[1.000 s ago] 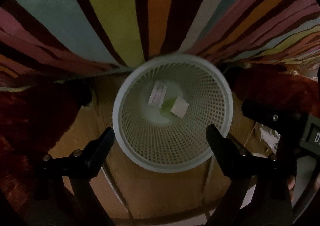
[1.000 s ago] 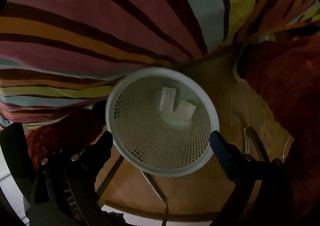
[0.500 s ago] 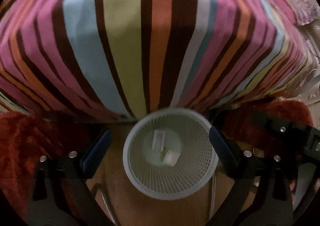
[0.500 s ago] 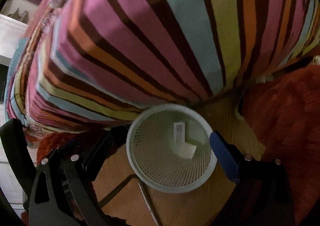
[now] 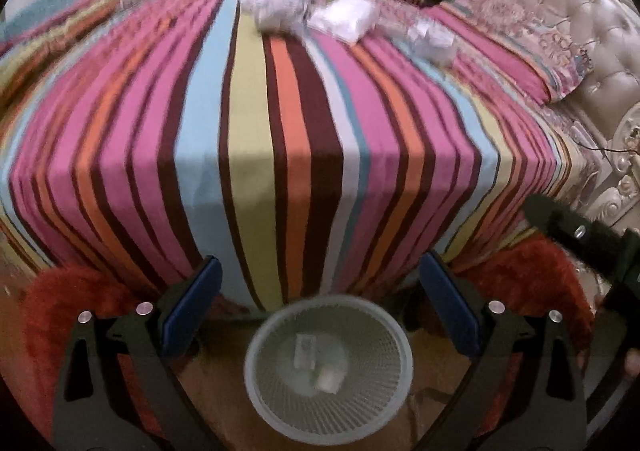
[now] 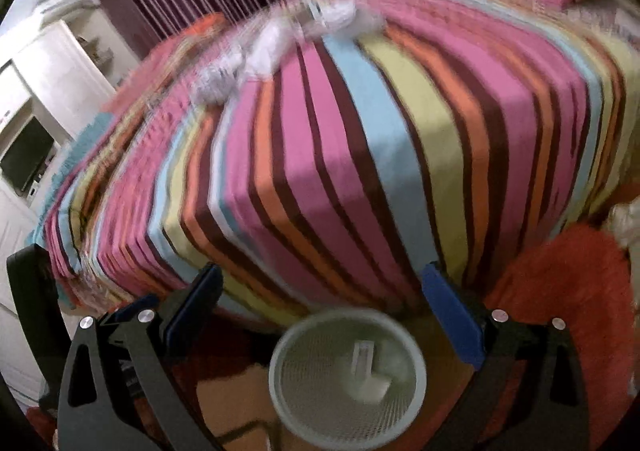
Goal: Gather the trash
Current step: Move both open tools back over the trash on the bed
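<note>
Both the left hand-held gripper (image 5: 318,307) and the right hand-held gripper (image 6: 322,309) are held wide open and empty above the white mesh plastic wastebasket (image 5: 280,415), while crumpled white paper trash (image 5: 344,19) lies far beyond the basket on the striped multicoloured bed (image 5: 260,123).

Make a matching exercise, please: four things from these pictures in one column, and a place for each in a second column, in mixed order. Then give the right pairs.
Things:
1. white mesh basket
2. crumpled white trash
3. red fluffy rug
4. small white pieces

Places:
A. on top of the striped bed, far from the cameras
B. inside the basket, at its bottom
C. on the floor at the foot of the bed, between the open left tongs
D. on the floor beside the basket

Pairs: 1-C, 2-A, 3-D, 4-B
</note>
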`<move>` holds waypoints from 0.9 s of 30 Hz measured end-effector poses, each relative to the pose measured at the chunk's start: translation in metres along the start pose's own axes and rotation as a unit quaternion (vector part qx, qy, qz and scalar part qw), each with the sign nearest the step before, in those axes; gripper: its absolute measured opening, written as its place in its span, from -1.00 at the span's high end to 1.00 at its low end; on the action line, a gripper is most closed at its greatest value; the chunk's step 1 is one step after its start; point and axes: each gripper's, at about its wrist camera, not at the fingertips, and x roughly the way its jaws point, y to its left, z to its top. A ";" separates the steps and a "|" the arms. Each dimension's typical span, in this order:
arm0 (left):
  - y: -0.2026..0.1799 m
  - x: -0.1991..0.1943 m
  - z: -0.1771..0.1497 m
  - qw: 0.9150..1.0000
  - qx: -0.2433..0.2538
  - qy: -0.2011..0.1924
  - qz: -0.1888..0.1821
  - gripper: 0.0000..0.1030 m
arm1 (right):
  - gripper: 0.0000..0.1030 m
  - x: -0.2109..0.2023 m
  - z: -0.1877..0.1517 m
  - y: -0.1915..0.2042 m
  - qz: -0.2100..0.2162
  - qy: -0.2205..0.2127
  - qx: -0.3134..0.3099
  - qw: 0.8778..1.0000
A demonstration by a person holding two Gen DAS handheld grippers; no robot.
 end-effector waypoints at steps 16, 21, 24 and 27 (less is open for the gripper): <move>0.005 -0.037 0.052 0.992 0.034 -0.109 0.062 -0.86 | -0.85 -0.009 0.056 0.016 -0.046 -0.102 -0.096 0.989; 0.013 -0.025 0.075 0.992 0.023 -0.111 0.054 -0.86 | -0.85 -0.002 0.074 0.010 -0.056 -0.111 -0.102 0.987; 0.020 -0.017 0.090 0.992 0.013 -0.113 0.052 -0.86 | -0.85 0.006 0.084 0.008 -0.068 -0.118 -0.109 0.985; 0.024 -0.008 0.104 0.992 0.007 -0.116 0.046 -0.86 | -0.85 0.016 0.095 0.004 -0.069 -0.113 -0.107 0.985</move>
